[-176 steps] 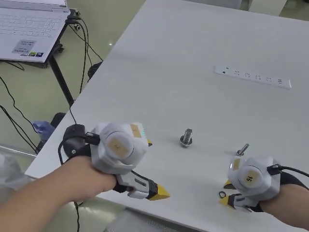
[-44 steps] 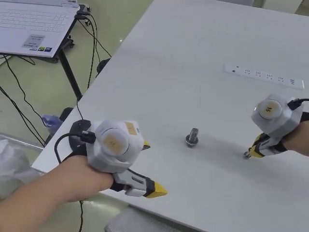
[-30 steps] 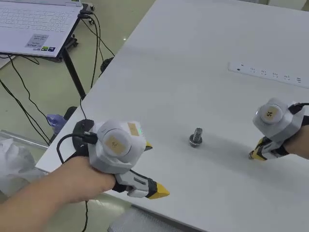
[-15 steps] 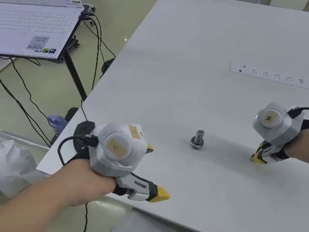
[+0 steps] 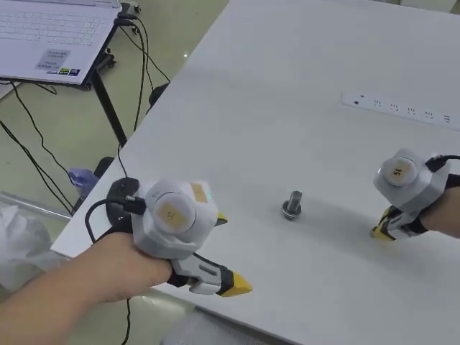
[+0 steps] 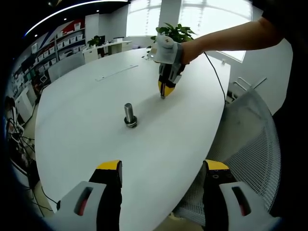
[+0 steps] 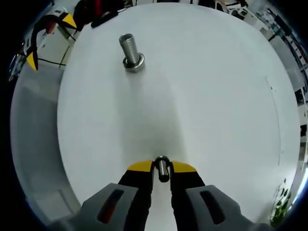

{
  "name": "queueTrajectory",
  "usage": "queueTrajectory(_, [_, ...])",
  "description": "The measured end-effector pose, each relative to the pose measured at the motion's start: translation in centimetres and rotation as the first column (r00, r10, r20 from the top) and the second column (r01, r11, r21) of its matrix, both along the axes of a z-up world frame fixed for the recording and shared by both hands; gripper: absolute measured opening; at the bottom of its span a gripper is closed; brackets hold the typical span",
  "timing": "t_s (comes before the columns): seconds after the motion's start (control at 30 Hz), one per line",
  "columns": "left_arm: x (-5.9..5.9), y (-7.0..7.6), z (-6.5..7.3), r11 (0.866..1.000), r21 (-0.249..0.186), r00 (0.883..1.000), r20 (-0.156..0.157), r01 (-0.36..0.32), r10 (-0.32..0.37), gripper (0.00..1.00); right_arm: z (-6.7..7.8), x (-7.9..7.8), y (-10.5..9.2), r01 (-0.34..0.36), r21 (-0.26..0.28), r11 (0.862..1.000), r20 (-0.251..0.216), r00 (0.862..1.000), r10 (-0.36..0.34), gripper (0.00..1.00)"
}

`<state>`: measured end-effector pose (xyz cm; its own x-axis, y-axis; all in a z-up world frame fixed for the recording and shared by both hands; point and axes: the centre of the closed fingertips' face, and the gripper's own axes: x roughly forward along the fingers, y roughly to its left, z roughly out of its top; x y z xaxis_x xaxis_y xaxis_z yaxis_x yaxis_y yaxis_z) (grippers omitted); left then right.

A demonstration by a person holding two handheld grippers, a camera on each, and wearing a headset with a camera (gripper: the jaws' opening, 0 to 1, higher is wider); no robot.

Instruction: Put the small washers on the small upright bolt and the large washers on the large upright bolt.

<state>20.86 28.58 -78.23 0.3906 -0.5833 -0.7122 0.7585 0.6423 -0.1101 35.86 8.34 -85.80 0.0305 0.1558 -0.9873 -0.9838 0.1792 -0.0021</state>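
The large bolt [image 5: 292, 205] stands upright mid-table, threads up, a ring around its base [image 7: 134, 62]; it also stands ahead of my left gripper [image 6: 129, 115]. My right gripper [image 5: 381, 231] rests tip-down on the white table [image 5: 287, 108] to the bolt's right, shut on the small bolt [image 7: 162, 168], whose shank pokes up between the yellow tips [image 7: 162, 166]. From the left gripper view the right gripper [image 6: 165, 89] points down at the tabletop. My left gripper [image 5: 228, 251] hovers open at the table's near edge, nothing between its fingers [image 6: 163, 166].
A white power strip [image 5: 399, 111] lies at the table's far right. A laptop [image 5: 43, 36] on a stand with dangling cables sits off the table's left side. A grey mesh chair [image 6: 250, 144] stands beside the near edge.
Since the earliest frame my right gripper has left the table's front edge, gone to the small bolt and shut on it. Over the last second both grippers stay nearly still; the head camera shifted.
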Motion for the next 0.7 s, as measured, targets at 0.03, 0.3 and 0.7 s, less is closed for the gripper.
queueTrajectory(0.03, [0.0, 0.0, 0.0, 1.0, 0.0, 1.0, 0.0, 0.0, 0.0, 0.67, 0.0, 0.0, 0.1, -0.001, 0.006, 1.0, 0.001, 1.0, 0.001, 0.15])
queueTrajectory(0.3, [0.1, -0.5, 0.0, 1.0, -0.003, 1.0, 0.001, 0.005, -0.005, 0.67, 0.8, 0.4, -0.1, -0.001, 0.04, 0.999, 0.03, 1.0, -0.001, 0.23])
queueTrajectory(0.7, [1.0, -2.2, 1.2, 0.999, -0.052, 1.0, 0.018, -0.006, 0.007, 0.69, 5.0, 0.3, 1.1, 0.051, 0.238, 0.97, 0.111, 0.991, -0.08, 0.27])
